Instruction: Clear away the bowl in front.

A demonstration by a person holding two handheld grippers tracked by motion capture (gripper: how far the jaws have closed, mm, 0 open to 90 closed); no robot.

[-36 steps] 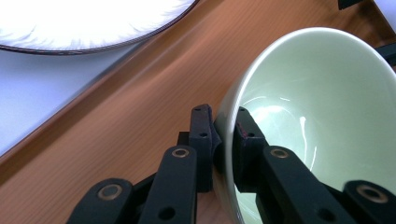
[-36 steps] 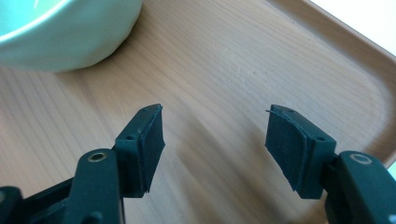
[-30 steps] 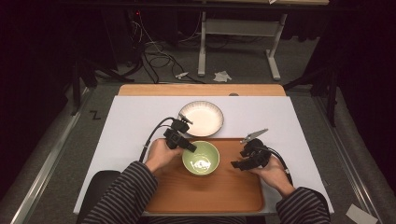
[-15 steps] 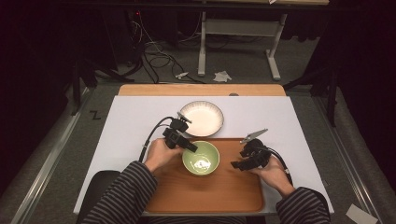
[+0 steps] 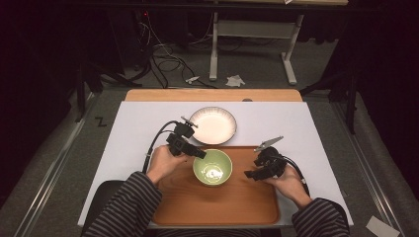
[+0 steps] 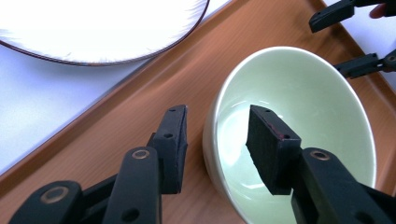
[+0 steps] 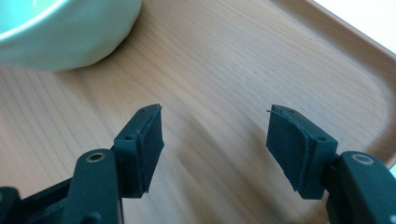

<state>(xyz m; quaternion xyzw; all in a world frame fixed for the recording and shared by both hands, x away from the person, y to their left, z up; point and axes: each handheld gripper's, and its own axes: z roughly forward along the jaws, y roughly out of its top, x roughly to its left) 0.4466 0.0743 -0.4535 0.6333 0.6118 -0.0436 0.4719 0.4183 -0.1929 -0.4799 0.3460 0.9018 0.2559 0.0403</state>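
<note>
Bowl (image 5: 212,167): pale green, sits on the wooden tray (image 5: 217,207), in front of the white plate (image 5: 212,125).
Feel: likely glazed ceramic, stiff, slick, chippable, moderately heavy.
Hold: pinch the rim wall.
Left gripper (image 6: 217,140): jaws have just been opening, straddle the near rim without pressing.
Right gripper (image 7: 215,140): spread, empty, above the tray.

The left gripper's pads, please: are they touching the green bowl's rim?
Apart. In the left gripper view the pads straddle the green bowl rim with visible gaps; its jaws have just been opening.

High overhead, two close tong views — shared bowl (image 5: 212,167).
</note>
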